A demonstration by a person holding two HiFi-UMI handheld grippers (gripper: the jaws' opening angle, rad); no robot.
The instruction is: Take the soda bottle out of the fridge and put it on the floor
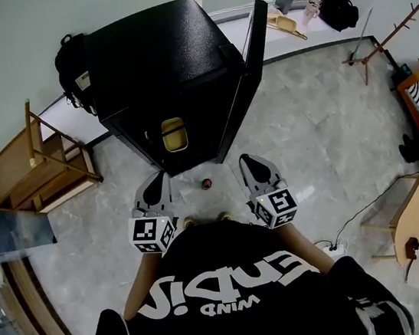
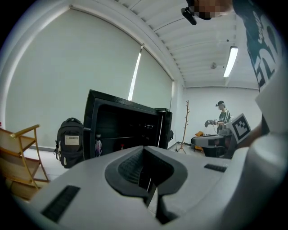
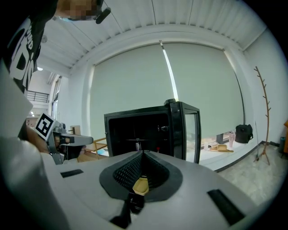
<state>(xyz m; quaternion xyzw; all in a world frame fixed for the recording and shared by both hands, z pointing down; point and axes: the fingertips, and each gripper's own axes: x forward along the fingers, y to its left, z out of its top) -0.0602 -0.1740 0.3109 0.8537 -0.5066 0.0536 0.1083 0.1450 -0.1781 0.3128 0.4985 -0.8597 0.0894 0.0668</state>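
Note:
A small dark soda bottle (image 1: pixel 206 182) with a red cap stands on the grey floor just in front of the open black fridge (image 1: pixel 157 69). In the head view it is between my two grippers and slightly ahead of them, and neither touches it. My left gripper (image 1: pixel 157 181) and right gripper (image 1: pixel 249 162) both point at the fridge with jaws together and nothing held. In the left gripper view the pads (image 2: pixel 145 152) meet below the fridge's dark opening (image 2: pixel 126 130). The right gripper's tips (image 3: pixel 142 153) are closed too, and the red cap (image 3: pixel 157 148) shows just past them.
The fridge door (image 1: pixel 255 48) stands open to the right. A yellow container (image 1: pixel 174 134) sits inside. A black backpack (image 1: pixel 71 66) leans by the fridge's left side, a wooden rack (image 1: pixel 32 172) stands farther left, a coat stand (image 1: pixel 399 28) is far right. Another person (image 2: pixel 221 117) stands in the background.

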